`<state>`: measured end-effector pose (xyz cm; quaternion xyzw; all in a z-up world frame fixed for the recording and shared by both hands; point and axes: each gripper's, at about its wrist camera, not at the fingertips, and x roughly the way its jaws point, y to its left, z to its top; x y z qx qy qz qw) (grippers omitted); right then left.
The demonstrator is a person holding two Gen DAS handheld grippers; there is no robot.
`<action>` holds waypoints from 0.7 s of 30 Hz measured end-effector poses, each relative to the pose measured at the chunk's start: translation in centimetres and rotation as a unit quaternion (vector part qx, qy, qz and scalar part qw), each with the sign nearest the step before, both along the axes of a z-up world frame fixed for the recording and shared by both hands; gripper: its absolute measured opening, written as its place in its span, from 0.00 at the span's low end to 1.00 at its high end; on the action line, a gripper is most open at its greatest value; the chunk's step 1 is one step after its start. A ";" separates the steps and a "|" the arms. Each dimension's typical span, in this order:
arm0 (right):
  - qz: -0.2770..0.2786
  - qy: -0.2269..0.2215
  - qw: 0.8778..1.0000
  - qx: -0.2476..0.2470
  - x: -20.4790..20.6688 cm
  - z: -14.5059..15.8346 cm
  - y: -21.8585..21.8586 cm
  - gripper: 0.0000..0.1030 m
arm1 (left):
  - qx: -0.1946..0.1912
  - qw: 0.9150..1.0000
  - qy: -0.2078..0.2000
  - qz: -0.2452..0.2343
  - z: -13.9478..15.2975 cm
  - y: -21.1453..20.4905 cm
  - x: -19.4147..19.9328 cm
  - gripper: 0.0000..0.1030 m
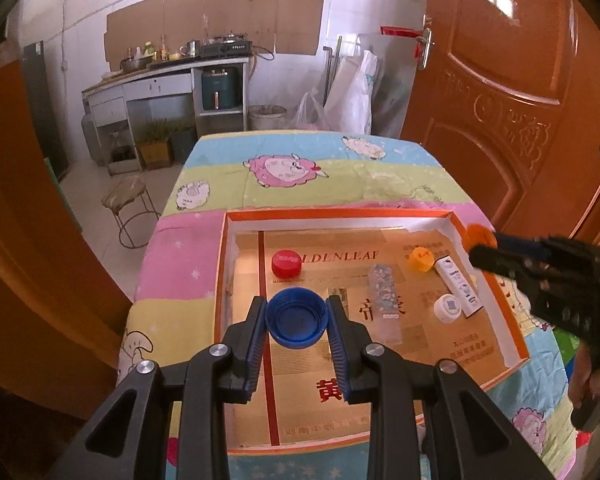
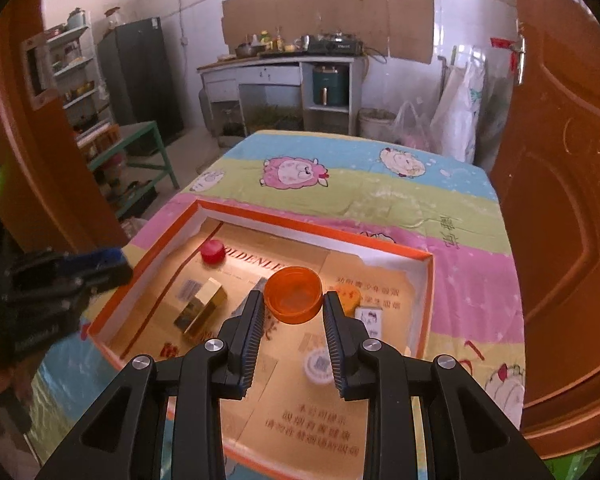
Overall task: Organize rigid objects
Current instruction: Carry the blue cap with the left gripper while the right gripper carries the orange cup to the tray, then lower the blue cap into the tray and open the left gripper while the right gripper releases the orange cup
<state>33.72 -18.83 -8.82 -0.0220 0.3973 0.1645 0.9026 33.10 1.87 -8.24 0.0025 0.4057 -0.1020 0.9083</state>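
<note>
My left gripper [image 1: 296,316] is shut on a blue bottle cap [image 1: 296,318], held above the orange-rimmed cardboard tray [image 1: 340,213]. My right gripper [image 2: 293,304] is shut on an orange cap [image 2: 294,294] above the same tray [image 2: 316,232]. In the tray lie a red cap [image 1: 286,263], a small orange cap [image 1: 421,259], a white round cap [image 1: 448,308], a white flat box [image 1: 459,286] and a clear patterned stick [image 1: 386,296]. The right wrist view also shows a gold box [image 2: 206,308] in the tray.
The tray sits on a table with a sheep-pattern cloth [image 1: 320,168]. An orange door [image 1: 512,92] stands at the right. A stool [image 1: 126,204] stands left of the table. A kitchen counter [image 1: 168,76] lines the far wall.
</note>
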 end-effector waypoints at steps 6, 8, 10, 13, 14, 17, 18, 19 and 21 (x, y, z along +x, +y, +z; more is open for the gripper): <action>-0.006 0.043 0.999 0.004 4.2 -1.1 0.7 0.30 | 0.012 1.000 0.016 -0.001 -1.4 0.0 0.6 0.29; -0.006 0.057 0.998 0.006 5.3 -1.7 1.1 0.30 | 0.013 1.000 0.021 -0.001 -1.9 0.2 0.9 0.29; -0.008 0.071 0.997 0.007 6.5 -2.4 1.5 0.30 | 0.015 1.000 0.025 -0.001 -2.3 0.3 1.1 0.29; -0.010 0.086 0.996 -0.004 8.1 -3.5 2.3 0.30 | 0.014 0.999 0.032 0.000 -2.8 0.5 1.6 0.29; -0.011 0.091 0.996 -0.006 8.4 -3.8 2.5 0.30 | 0.014 0.999 0.033 0.000 -2.9 0.5 1.7 0.29; -0.013 0.100 0.995 -0.010 9.1 -4.7 3.1 0.30 | 0.015 0.999 0.037 0.000 -3.3 0.6 2.1 0.29; -0.014 0.101 0.995 -0.011 9.3 -5.0 3.2 0.30 | 0.015 0.999 0.038 0.000 -3.4 0.6 2.2 0.29; -0.015 0.103 0.994 -0.011 9.5 -5.2 3.2 0.30 | 0.016 0.999 0.039 0.000 -3.5 0.6 2.3 0.29; -0.016 0.106 0.994 -0.012 9.7 -5.6 3.3 0.30 | 0.015 0.999 0.040 0.002 -3.8 0.7 2.5 0.29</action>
